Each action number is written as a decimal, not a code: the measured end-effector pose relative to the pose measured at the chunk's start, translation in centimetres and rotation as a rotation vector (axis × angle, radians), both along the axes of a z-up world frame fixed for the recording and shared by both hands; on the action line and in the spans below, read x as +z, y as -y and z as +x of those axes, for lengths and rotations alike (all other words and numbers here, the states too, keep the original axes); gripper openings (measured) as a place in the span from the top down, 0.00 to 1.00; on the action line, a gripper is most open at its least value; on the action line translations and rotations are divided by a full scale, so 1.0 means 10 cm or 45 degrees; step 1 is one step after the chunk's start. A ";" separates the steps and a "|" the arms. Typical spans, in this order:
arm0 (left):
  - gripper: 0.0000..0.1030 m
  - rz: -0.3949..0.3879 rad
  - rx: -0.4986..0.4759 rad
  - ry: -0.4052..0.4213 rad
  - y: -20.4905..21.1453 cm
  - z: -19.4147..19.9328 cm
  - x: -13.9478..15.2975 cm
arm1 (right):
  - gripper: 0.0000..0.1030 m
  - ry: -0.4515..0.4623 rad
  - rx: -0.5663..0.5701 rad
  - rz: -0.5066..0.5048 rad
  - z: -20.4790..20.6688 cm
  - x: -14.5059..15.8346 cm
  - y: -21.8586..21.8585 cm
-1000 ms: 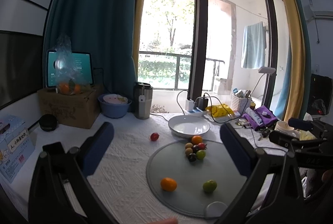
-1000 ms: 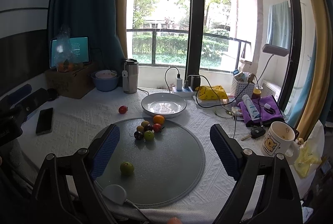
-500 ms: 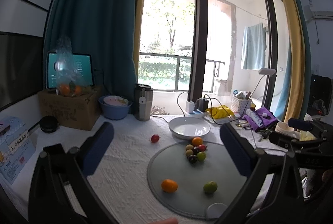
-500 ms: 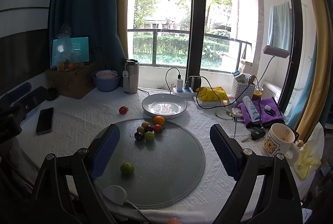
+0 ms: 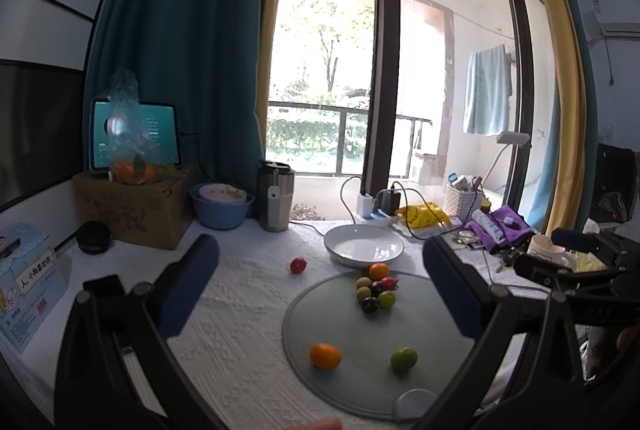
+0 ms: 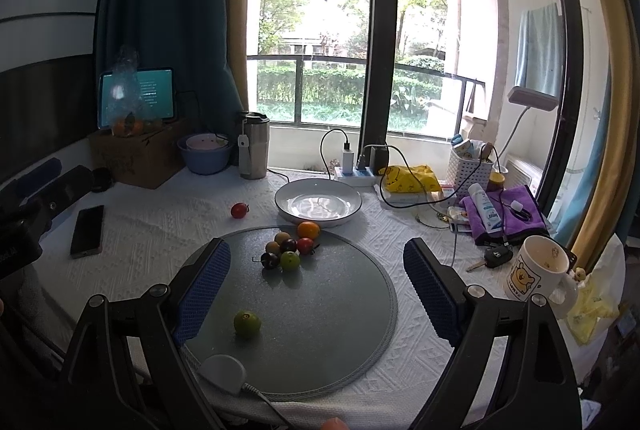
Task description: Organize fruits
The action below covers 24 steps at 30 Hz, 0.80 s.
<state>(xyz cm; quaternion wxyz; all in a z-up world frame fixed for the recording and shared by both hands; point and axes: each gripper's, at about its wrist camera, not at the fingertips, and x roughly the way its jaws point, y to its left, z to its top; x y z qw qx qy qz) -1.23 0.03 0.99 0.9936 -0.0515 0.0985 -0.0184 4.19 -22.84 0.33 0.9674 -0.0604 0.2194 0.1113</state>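
A round grey glass mat (image 5: 356,314) (image 6: 328,294) lies on the white tablecloth. A cluster of small fruits (image 5: 376,290) (image 6: 290,246) sits at its far edge, just in front of an empty white plate (image 5: 363,249) (image 6: 318,201). An orange fruit (image 5: 325,355) and a green fruit (image 5: 403,359) (image 6: 247,324) lie apart at the mat's near side. A red tomato (image 5: 298,265) (image 6: 239,210) lies on the cloth left of the plate. My left gripper (image 5: 320,286) is open and empty above the table. My right gripper (image 6: 316,278) is open and empty above the mat.
A steel tumbler (image 6: 253,145), a blue bowl (image 6: 205,152) and a cardboard box (image 6: 138,155) stand at the back left. A phone (image 6: 87,230) lies left. A mug (image 6: 538,272), keys, purple cloth (image 6: 506,214), power strip and cables crowd the right. A white puck (image 6: 222,370) sits on the mat's near edge.
Both views shift only slightly; the left gripper has drifted a little. No fruit has moved and both grippers stay open.
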 end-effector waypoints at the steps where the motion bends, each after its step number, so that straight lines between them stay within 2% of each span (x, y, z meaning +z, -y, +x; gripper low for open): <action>1: 0.00 -0.001 0.000 0.001 0.00 0.00 0.00 | 0.12 0.000 0.001 0.000 0.00 0.00 0.00; 15: 0.00 -0.002 -0.013 -0.013 0.01 0.00 -0.04 | 0.12 -0.011 0.006 -0.002 0.01 0.00 -0.02; 24: 0.00 0.002 -0.043 -0.095 0.05 0.12 -0.19 | 0.12 -0.064 0.036 0.006 0.08 -0.10 -0.04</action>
